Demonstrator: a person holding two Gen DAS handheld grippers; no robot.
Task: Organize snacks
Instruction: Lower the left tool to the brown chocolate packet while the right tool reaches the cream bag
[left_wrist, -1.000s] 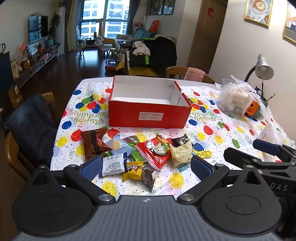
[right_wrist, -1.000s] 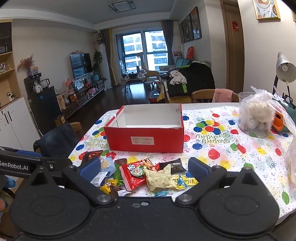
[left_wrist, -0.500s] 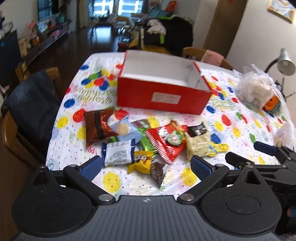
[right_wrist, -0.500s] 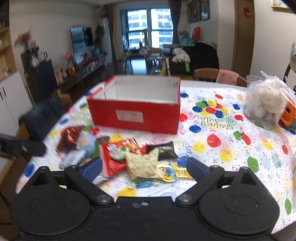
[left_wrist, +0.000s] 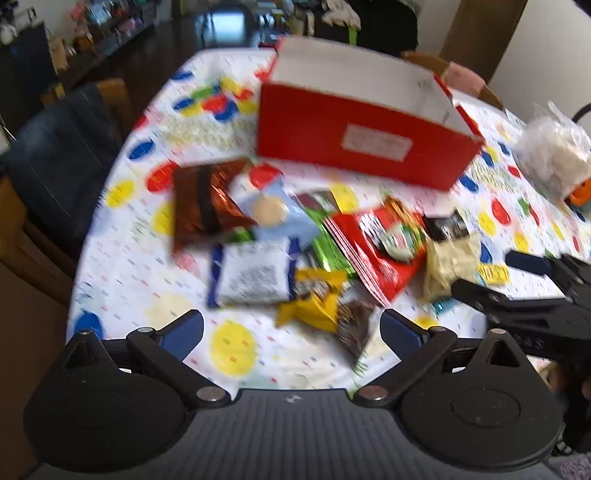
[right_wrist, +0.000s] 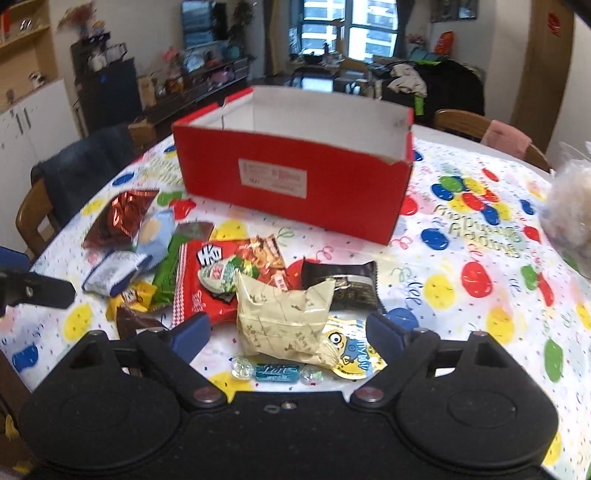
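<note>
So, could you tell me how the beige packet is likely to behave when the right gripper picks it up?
The beige packet looks crinkled and puffy, so probably light and floppy, sagging between the pads. Its film may slip. It overlaps the yellow sachet, which might drag along.

Red box (right_wrist: 291, 177) with a white inside, white tablecloth (right_wrist: 461, 258) covered in red, blue, yellow and green balloon dots, and the snacks are a red packet (right_wrist: 221, 273), cream wrapper (right_wrist: 284, 321), black pouch (right_wrist: 347, 284) and shiny brown bag (right_wrist: 122, 218).
</note>
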